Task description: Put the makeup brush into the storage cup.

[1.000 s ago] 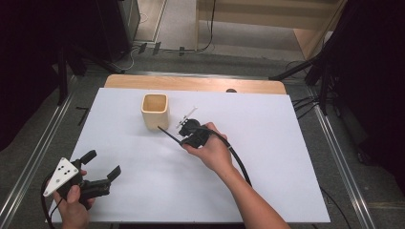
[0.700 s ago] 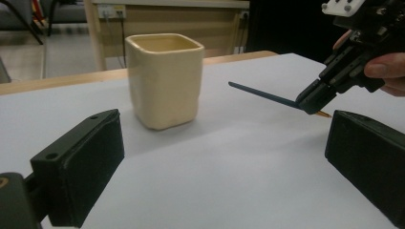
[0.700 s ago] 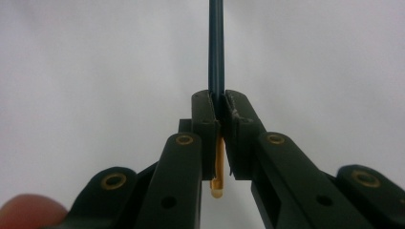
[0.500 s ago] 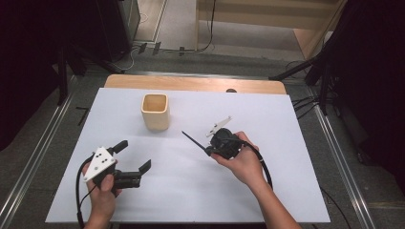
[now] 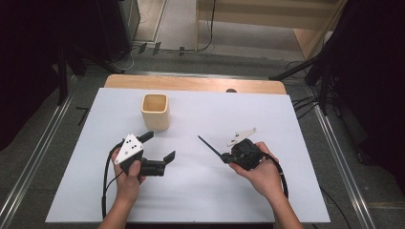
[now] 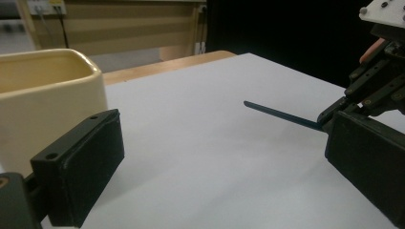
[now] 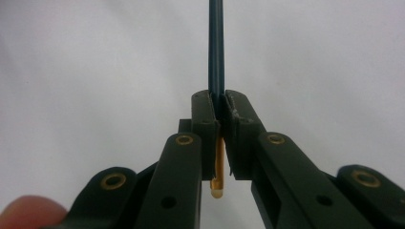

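A cream square cup [image 5: 155, 111] stands upright on the white sheet [image 5: 296, 119], left of the middle. Just in front of the cup, my left gripper [image 5: 160, 145] is open and holds nothing. In the left gripper view the cup [image 6: 43, 95] rises right behind the left jaw of my left gripper [image 6: 224, 138]. To the right, my right gripper [image 5: 224, 157] is shut on a thin dark teal stick [image 5: 208, 145] that points back and to the left. The stick [image 7: 216, 47] runs straight out between the closed jaws of my right gripper [image 7: 220, 102], and its yellow end [image 7: 218, 171] shows behind them.
A wooden table edge [image 5: 191, 82] runs along the back of the sheet. Metal rails [image 5: 334, 143] flank the table on both sides. Cables [image 5: 143, 47] lie on the floor behind it. From the left gripper view, the stick [image 6: 282, 114] hangs low over bare sheet.
My left hand came up from the front left corner toward the cup. My right hand carried the stick away from the cup, to the right and nearer the front edge.
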Tool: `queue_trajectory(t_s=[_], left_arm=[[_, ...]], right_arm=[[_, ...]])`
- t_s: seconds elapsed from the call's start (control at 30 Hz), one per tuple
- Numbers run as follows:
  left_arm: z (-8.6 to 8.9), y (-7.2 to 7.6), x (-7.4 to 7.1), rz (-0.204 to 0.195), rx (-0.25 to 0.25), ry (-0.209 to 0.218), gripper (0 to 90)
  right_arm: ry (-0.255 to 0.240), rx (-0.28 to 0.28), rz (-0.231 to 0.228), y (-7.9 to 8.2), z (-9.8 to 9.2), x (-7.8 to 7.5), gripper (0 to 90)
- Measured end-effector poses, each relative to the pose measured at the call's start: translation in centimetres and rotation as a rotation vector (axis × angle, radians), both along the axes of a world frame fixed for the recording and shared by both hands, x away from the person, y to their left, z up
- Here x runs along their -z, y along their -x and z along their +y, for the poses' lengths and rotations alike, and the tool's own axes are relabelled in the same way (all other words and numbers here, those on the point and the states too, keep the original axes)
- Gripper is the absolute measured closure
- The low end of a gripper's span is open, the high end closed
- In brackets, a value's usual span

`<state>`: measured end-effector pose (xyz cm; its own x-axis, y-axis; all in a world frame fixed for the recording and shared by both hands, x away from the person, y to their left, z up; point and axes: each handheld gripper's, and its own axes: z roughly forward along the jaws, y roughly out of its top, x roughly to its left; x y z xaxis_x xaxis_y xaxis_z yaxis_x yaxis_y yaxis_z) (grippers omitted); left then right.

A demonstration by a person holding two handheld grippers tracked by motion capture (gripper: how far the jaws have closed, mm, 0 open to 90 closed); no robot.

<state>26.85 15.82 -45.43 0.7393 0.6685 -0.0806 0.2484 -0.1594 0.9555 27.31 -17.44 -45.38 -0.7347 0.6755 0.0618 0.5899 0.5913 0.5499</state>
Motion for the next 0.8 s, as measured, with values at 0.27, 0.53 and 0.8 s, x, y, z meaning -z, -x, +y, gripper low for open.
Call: queue_trajectory(t_s=[0.27,0.53,0.8], left_arm=[[-0.1,-0.7,0.2,0.047,0.076,0.003,0.0],[-0.6,-0.9,0.3,0.076,0.107,-0.029,6.4],[-1.3,-0.7,0.3,0.102,0.161,-0.028,10.6]], right_arm=[[-0.023,0.003,-0.096,1.1,0.0,0.3,85.0],[-0.007,-0.030,-0.138,1.9,0.5,0.1,85.0],[-0.015,-0.090,-0.180,2.5,1.2,0.0,85.0]])
